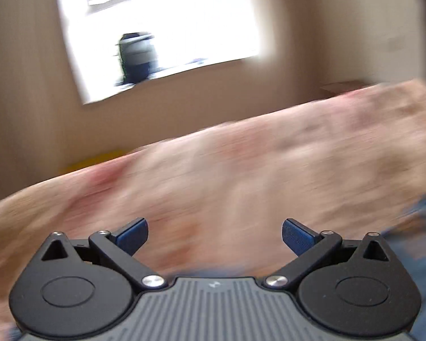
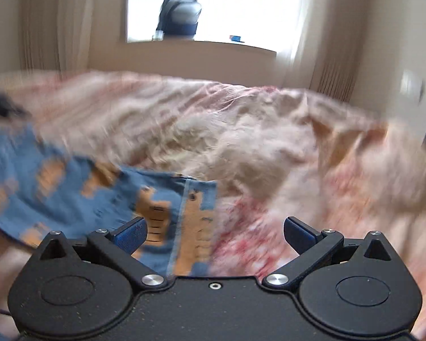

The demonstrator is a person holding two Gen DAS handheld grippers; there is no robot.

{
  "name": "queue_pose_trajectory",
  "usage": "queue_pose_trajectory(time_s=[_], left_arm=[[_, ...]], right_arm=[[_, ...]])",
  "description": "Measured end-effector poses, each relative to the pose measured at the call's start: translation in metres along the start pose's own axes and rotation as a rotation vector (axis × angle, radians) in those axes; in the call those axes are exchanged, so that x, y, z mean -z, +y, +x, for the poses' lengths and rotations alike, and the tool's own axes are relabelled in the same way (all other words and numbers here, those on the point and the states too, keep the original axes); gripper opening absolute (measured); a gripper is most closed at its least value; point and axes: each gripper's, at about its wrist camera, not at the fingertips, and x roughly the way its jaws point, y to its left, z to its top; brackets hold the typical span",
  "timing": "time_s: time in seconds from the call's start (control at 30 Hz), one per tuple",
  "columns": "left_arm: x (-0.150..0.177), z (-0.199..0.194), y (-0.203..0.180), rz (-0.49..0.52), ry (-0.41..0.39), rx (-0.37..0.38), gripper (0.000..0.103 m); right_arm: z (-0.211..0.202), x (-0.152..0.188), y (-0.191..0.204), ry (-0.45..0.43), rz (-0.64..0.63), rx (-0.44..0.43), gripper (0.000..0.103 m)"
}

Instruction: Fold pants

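Observation:
Blue pants with orange patches point(image 2: 79, 196) lie on the pink and cream bedspread point(image 2: 269, 142), stretching from the left edge to the middle of the right wrist view. My right gripper point(image 2: 215, 234) hovers over their right end, jaws wide apart, nothing pinched between the blue pads. In the left wrist view a strip of the same blue fabric point(image 1: 423, 213) shows at the right edge. My left gripper point(image 1: 215, 234) stands open above the bare bedspread point(image 1: 213, 176), to the left of the pants. Both views are smeared by motion.
A bright window point(image 2: 213, 2) with a dark backpack point(image 2: 179, 14) on its sill lies behind the bed, flanked by beige curtains point(image 2: 326, 56). The window point(image 1: 162, 28) also shows in the left wrist view, and something yellow point(image 1: 93, 160) sits past the bed's far edge.

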Motion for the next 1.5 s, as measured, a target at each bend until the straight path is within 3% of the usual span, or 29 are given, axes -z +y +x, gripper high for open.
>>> queue_pose_trajectory(time_s=[0.1, 0.17, 0.27, 0.33, 0.4, 0.5, 0.57, 0.63, 0.73, 0.87, 0.93, 1.03, 1.07, 1.1, 1.17, 1.2, 1.5], left_arm=[[-0.029, 0.024, -0.085, 0.051, 0.031, 0.28, 0.103], [-0.04, 0.043, -0.135, 0.093, 0.07, 0.463, 0.103], [-0.043, 0.067, -0.185, 0.114, 0.165, 0.641, 0.103], [-0.038, 0.08, -0.203, 0.111, 0.249, 0.687, 0.103], [-0.033, 0.087, -0.209, 0.114, 0.291, 0.689, 0.103], [-0.035, 0.089, -0.202, 0.08, 0.301, 0.684, 0.103], [-0.045, 0.089, -0.193, 0.007, 0.33, 0.699, 0.103], [-0.063, 0.085, -0.183, -0.073, 0.38, 0.706, 0.103], [-0.081, 0.081, -0.178, -0.156, 0.451, 0.714, 0.099], [-0.091, 0.073, -0.174, -0.245, 0.538, 0.761, 0.085], [-0.088, 0.071, -0.175, -0.247, 0.595, 0.742, 0.083], [-0.079, 0.068, -0.173, -0.218, 0.626, 0.677, 0.069], [-0.077, 0.068, -0.171, -0.21, 0.625, 0.664, 0.06], [-0.075, 0.067, -0.169, -0.209, 0.627, 0.653, 0.054], [-0.072, 0.066, -0.16, -0.209, 0.632, 0.629, 0.024], [-0.07, 0.066, -0.156, -0.211, 0.632, 0.621, 0.017], [-0.059, 0.04, -0.078, -0.331, 0.543, 0.688, 0.012]], right_arm=[[-0.002, 0.018, -0.016, 0.024, 0.172, -0.179, 0.102], [-0.004, 0.03, -0.023, 0.019, 0.24, -0.252, 0.101], [-0.004, 0.042, -0.029, 0.044, 0.307, -0.318, 0.098], [-0.001, 0.047, -0.036, 0.038, 0.334, -0.339, 0.095], [0.0, 0.048, -0.041, 0.03, 0.387, -0.359, 0.09], [0.006, 0.047, -0.053, 0.048, 0.518, -0.371, 0.064], [0.011, 0.044, -0.058, 0.079, 0.603, -0.363, 0.054], [0.01, 0.037, -0.054, 0.094, 0.599, -0.282, 0.017], [0.001, 0.016, -0.029, 0.092, 0.453, -0.209, 0.015], [-0.014, -0.01, 0.046, 0.052, 0.047, -0.084, 0.015], [-0.02, -0.013, 0.083, 0.033, -0.133, -0.031, 0.015], [-0.018, -0.008, 0.128, 0.024, -0.364, 0.053, 0.014], [-0.016, -0.005, 0.138, 0.022, -0.425, 0.08, 0.014], [-0.015, -0.003, 0.146, 0.021, -0.471, 0.098, 0.014], [-0.014, -0.002, 0.154, 0.03, -0.51, 0.104, 0.014], [-0.014, -0.003, 0.156, 0.035, -0.518, 0.107, 0.014], [-0.023, -0.025, 0.199, 0.006, -0.628, 0.051, 0.013]])
